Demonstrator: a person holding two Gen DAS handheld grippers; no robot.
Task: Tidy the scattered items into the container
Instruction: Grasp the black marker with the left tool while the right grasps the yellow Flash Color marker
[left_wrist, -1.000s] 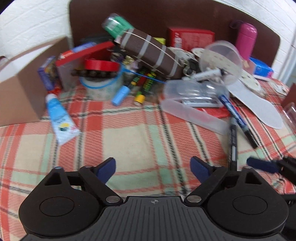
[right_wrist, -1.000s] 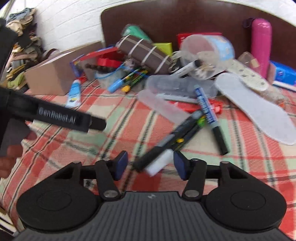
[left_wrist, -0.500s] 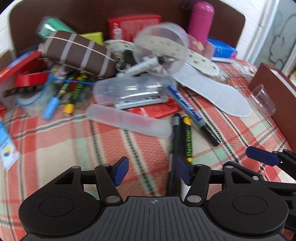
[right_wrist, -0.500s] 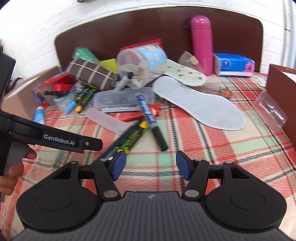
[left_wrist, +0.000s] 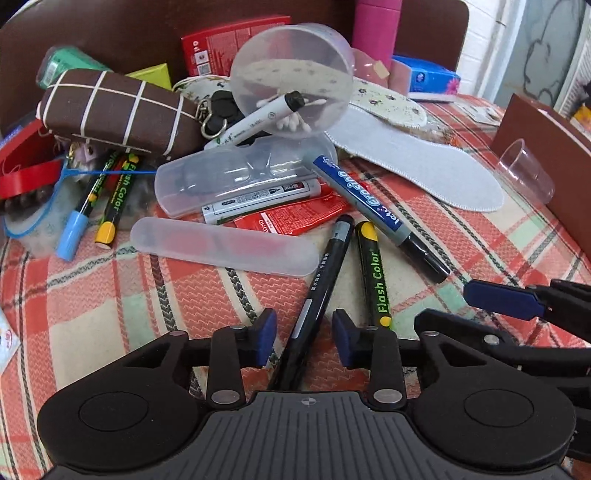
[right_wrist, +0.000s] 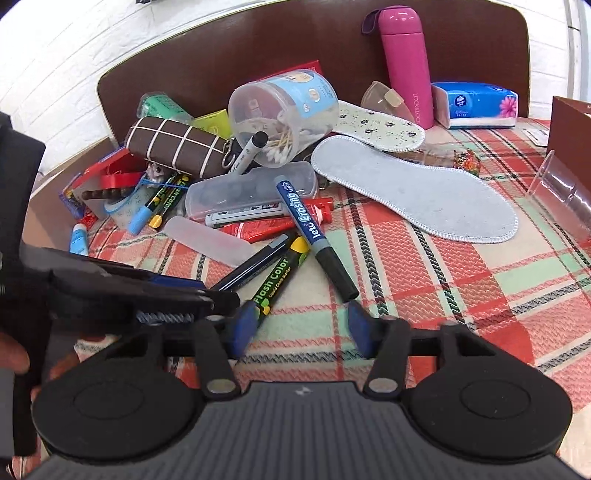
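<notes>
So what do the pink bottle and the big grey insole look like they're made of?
The pink bottle looks like glossy coated metal or hard plastic; light streaks run down its smooth side. The grey insole looks like matte felt or fabric, with a fuzzy face and stitched white edge.

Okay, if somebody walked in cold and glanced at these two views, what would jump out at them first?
Probably the heap of clutter at the back of the plaid tablecloth, with the tall pink bottle upright behind it and a pale grey insole lying flat to the right. Nearer, the left tongs are closing around a black marker, pads not yet pressing, while the right tongs close over bare cloth beside a Flash Color marker.
</notes>
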